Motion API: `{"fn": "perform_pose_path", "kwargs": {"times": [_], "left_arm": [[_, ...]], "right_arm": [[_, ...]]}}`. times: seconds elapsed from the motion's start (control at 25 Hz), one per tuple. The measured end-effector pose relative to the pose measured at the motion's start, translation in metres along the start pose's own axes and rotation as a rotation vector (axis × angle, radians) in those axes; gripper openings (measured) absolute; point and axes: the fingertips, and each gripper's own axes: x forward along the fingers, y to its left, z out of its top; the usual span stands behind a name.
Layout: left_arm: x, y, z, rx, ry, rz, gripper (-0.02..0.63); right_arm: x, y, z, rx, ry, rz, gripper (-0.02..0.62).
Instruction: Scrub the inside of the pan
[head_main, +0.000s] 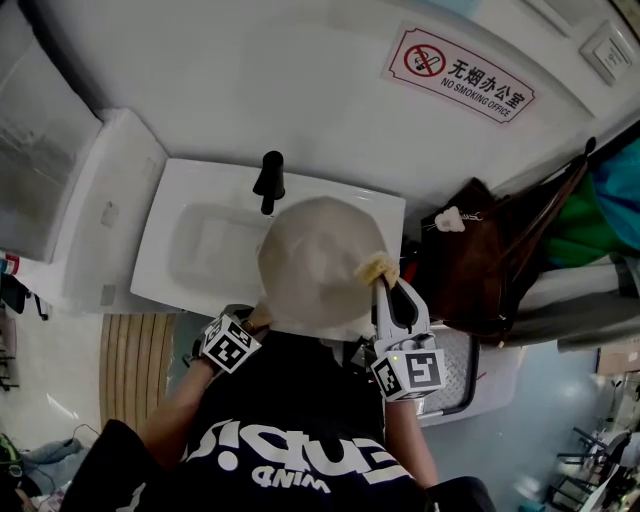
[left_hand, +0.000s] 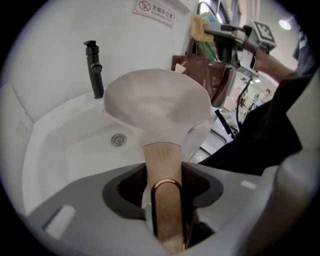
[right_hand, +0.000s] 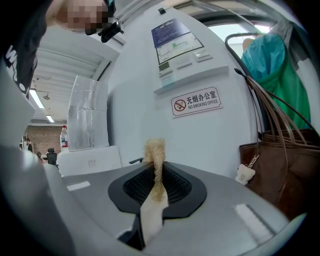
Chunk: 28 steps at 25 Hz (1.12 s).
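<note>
A cream-coloured pan hangs over the white sink. Its wooden handle, with a copper-coloured loop at the end, runs between the jaws of my left gripper, which is shut on it. From the left gripper view the pan tilts up above the basin. In the head view the left gripper sits at the pan's near left edge, mostly hidden. My right gripper is shut on a thin fibrous yellow scrubber. This right gripper is at the pan's right rim, held apart from it.
A black faucet stands at the back of the sink, with a drain in the basin floor. A brown bag hangs at the right, above a white tray. A no-smoking sign is on the wall.
</note>
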Motion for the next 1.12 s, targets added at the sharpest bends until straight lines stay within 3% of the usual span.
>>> {"fn": "perform_pose_path", "kwargs": {"times": [0.48,1.12], "left_arm": [[-0.030,-0.005,0.010,0.021,0.060,-0.048,0.202],[-0.041,-0.003,0.008,0.006,0.052,-0.082,0.199]], "right_arm": [[0.006,0.010,-0.018,-0.013,0.055,0.040,0.052],[0.052,0.099,-0.120,-0.260,0.347,0.384,0.052]]}}
